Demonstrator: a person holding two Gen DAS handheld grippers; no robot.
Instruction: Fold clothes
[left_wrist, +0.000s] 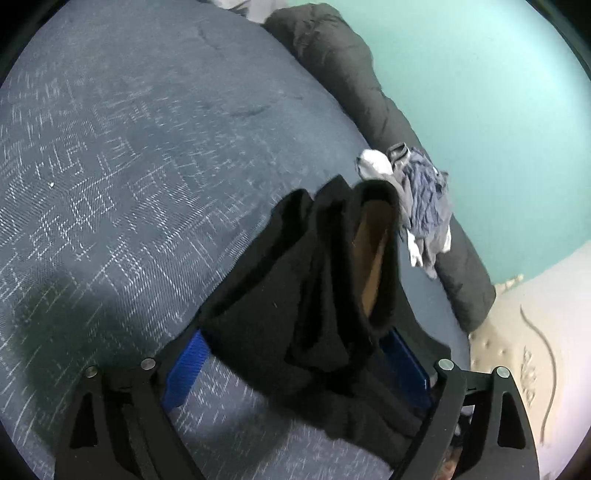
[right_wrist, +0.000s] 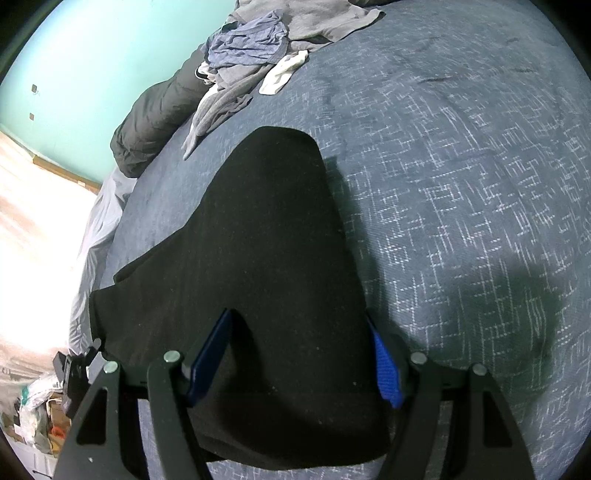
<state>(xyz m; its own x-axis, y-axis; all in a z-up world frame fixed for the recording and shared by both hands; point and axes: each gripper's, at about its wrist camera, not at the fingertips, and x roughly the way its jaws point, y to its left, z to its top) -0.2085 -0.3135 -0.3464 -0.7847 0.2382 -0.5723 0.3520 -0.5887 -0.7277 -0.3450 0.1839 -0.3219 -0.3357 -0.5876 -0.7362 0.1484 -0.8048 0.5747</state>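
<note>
Left gripper (left_wrist: 295, 365): jaws spread wide, black garment (left_wrist: 314, 280) bunched between them; whether they pinch it cannot be told. Right gripper (right_wrist: 295, 354): jaws wide, the garment's flat panel between them, long axis running forward over the bed (right_wrist: 461, 166). Beyond: clothes pile (right_wrist: 251, 48). No legible writing.
</note>
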